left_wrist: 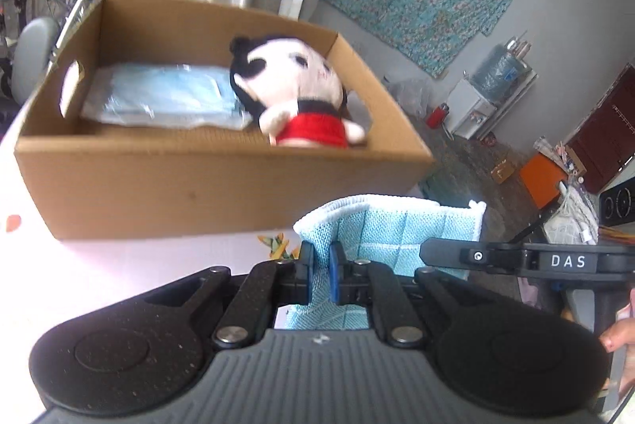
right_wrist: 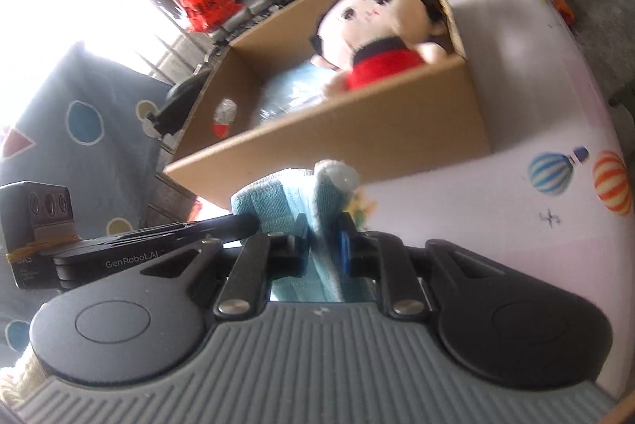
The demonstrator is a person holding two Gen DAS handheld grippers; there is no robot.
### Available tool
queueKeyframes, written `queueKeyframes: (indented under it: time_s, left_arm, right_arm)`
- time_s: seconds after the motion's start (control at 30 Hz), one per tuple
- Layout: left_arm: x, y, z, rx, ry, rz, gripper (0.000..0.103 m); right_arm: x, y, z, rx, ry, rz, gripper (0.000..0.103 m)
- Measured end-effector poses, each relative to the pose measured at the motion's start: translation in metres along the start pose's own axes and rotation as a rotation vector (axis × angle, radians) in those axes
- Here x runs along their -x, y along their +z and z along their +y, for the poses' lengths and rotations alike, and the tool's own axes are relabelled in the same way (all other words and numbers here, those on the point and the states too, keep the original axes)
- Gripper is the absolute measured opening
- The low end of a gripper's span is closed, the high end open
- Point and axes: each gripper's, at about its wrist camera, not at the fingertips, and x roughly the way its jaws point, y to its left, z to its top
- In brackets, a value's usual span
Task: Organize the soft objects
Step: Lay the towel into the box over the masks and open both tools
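Two grips share one load: your left hand-held gripper (left_wrist: 318,273) and right hand-held gripper (right_wrist: 324,249) are each clamped on an edge of the blue cloth (left_wrist: 381,229), so it hangs spread between them, clear of the worktop (right_wrist: 496,209). Beyond it, the cardboard box (left_wrist: 222,182) already holds the plush doll (left_wrist: 301,94) and a blue packet (left_wrist: 166,98), likely where you're headed.

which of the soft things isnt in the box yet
The light blue cloth, pinched by both grippers in front of the cardboard box; the doll and bagged blue item lie inside.
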Motion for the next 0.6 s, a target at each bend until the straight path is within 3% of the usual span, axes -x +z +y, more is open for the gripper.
queueKeyframes:
  time_s: [0.17, 0.3, 0.43, 0.6]
  left_arm:
    - [0.067, 0.041, -0.002, -0.026, 0.039, -0.157, 0.009]
    - [0.088, 0.086, 0.004, -0.028, 0.130, -0.216, 0.009]
    - [0.076, 0.128, 0.032, 0.007, 0.218, -0.202, 0.009]
    - [0.002, 0.159, 0.074, 0.017, 0.367, -0.023, 0.008]
  right_arm:
    - [0.005, 0.057, 0.050, 0.062, 0.133, -0.069, 0.013]
    - [-0.026, 0.115, 0.081, 0.106, 0.132, -0.065, 0.013]
    - [-0.085, 0.155, 0.090, 0.093, 0.049, -0.014, 0.014]
    - [-0.180, 0.169, 0.070, 0.047, -0.111, 0.159, 0.013]
